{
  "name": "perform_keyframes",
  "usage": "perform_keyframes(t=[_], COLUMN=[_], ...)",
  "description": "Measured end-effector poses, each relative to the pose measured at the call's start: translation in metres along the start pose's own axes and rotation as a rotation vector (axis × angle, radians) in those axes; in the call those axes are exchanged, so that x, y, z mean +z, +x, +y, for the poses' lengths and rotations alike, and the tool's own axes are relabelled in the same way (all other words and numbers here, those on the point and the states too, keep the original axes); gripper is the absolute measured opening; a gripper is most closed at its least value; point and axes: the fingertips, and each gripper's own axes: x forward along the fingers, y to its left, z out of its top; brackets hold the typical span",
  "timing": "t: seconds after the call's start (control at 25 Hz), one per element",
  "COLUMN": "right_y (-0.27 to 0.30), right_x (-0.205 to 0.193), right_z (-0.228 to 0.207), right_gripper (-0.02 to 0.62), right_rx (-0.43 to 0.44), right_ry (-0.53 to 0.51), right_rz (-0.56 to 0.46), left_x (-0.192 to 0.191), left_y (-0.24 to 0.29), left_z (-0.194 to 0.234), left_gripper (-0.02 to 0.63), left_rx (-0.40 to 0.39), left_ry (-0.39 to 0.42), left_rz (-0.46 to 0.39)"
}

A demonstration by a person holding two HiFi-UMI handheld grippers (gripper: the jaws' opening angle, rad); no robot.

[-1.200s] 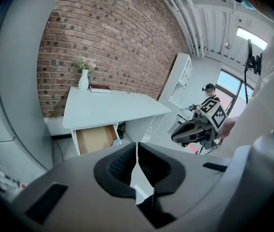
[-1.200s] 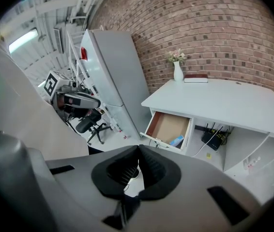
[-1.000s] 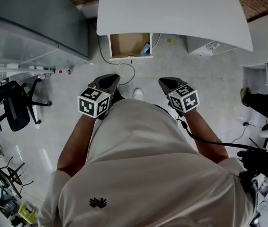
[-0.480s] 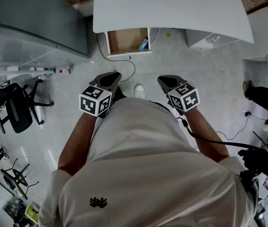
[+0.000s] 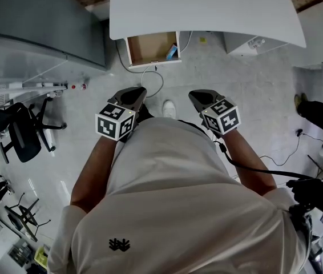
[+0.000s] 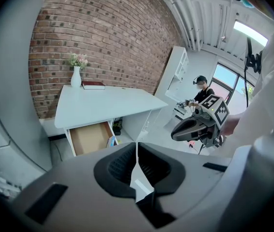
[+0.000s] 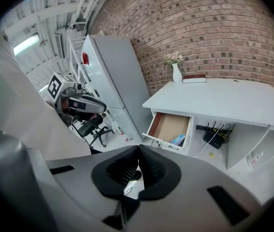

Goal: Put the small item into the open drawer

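Note:
The white desk (image 5: 207,7) stands ahead with its drawer (image 5: 150,47) pulled open. A small blue item (image 5: 172,52) lies in the drawer's right corner, also seen as the blue item (image 7: 178,139) in the right gripper view. My left gripper (image 5: 136,91) and right gripper (image 5: 194,96) are held side by side in front of the person's body, well short of the desk. Both are shut with nothing between the pads. The left gripper view looks over its closed jaws toward the drawer (image 6: 91,138) and the right gripper (image 6: 195,127).
A grey fridge (image 7: 113,81) stands left of the desk. A white vase (image 6: 76,76) and a book (image 6: 93,85) rest on the desk top. A cable (image 5: 153,81) trails on the floor below the drawer. An office chair (image 5: 21,136) is at the left, a seated person (image 5: 321,116) at the right.
The desk and drawer have drifted slightly up and left in the head view. Both grippers stay shut and keep nearly the same places.

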Motion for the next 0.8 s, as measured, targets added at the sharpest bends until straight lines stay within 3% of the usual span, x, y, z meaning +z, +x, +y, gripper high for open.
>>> perform_keyframes(t=[0.8], right_y=[-0.002], right_x=[-0.002], right_z=[-0.014], right_gripper=[0.029], right_rx=[-0.007], right_ry=[0.018], right_rz=[-0.009], left_x=[0.015], left_y=[0.017], left_z=[-0.001], left_gripper=[0.032], left_rx=[-0.017], left_ry=[0.027], left_rz=[0.009])
